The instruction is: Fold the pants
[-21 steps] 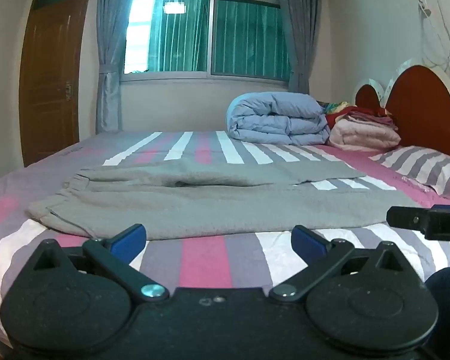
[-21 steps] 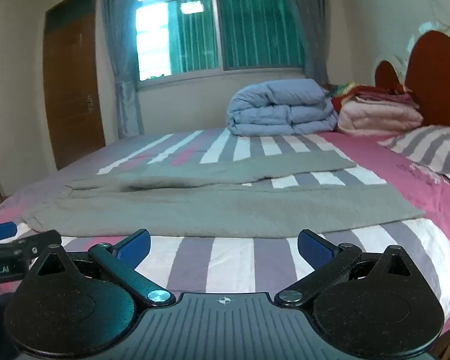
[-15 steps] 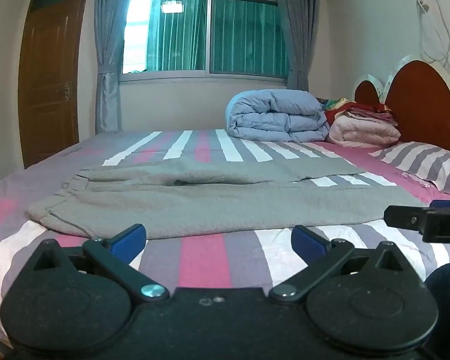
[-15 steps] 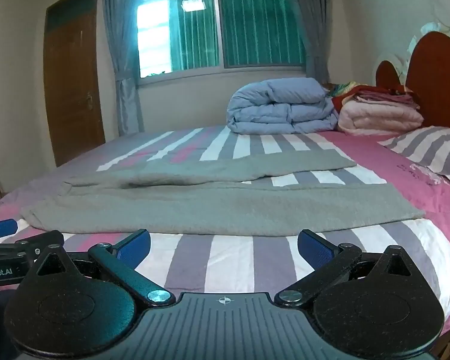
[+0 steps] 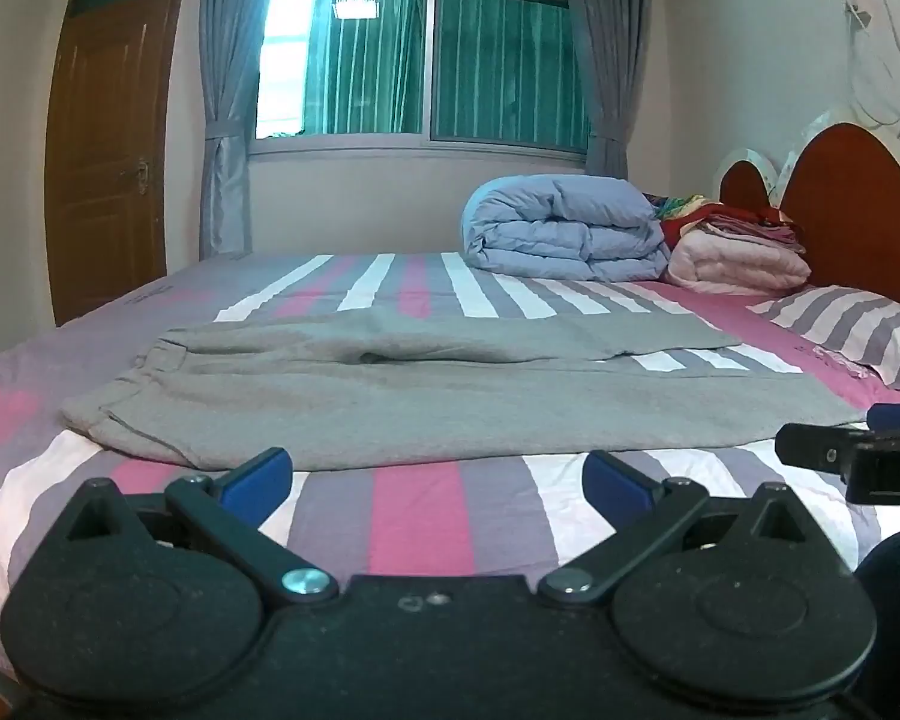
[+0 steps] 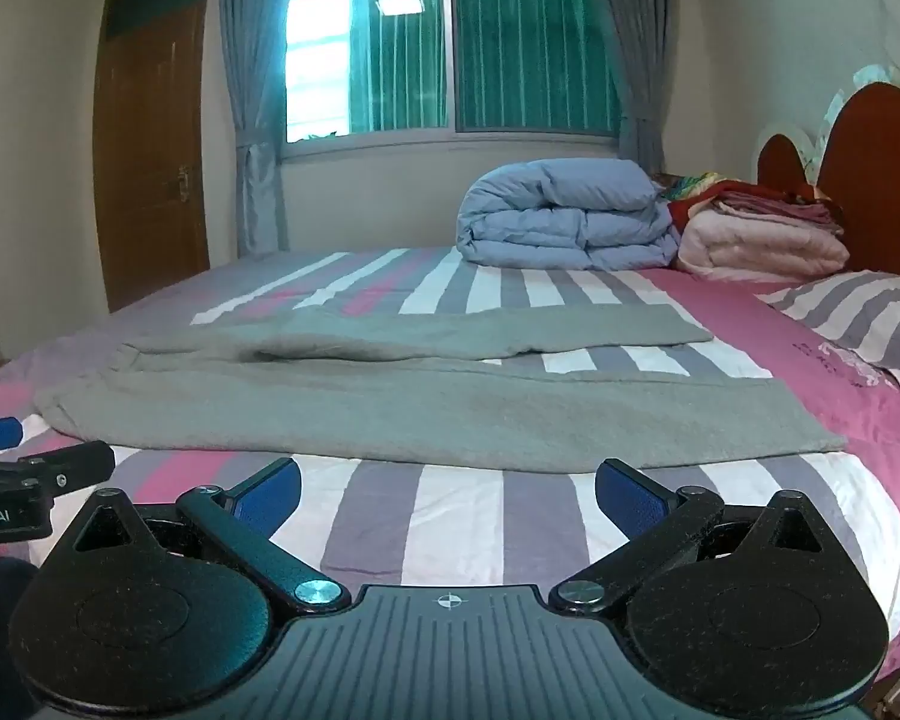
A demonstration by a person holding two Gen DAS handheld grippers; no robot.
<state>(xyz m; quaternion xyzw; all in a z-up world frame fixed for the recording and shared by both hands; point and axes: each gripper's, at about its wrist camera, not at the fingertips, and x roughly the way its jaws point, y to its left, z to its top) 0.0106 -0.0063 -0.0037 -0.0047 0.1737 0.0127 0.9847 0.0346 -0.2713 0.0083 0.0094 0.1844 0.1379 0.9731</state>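
Grey pants (image 5: 426,402) lie spread flat across the striped bed (image 5: 420,510), waistband to the left and both legs running right; the right wrist view shows the same pants (image 6: 426,408). My left gripper (image 5: 435,480) stands open just short of their near edge, nothing between its blue pads. My right gripper (image 6: 447,489) is open too, a little before the near leg's hem side. Each gripper's tip shows in the other's view: the right one (image 5: 858,456) at the right edge, the left one (image 6: 36,468) at the left edge.
A folded blue quilt (image 5: 561,231) and a pile of pink and red blankets (image 5: 738,252) sit at the bed's far end by the red headboard (image 5: 852,204). A striped pillow (image 5: 852,324) lies at the right. A wooden door (image 5: 108,162) is at the left.
Both grippers have drifted slightly; the bed and pants sit a little lower in the views. The jaws stay wide and the pants have not moved.
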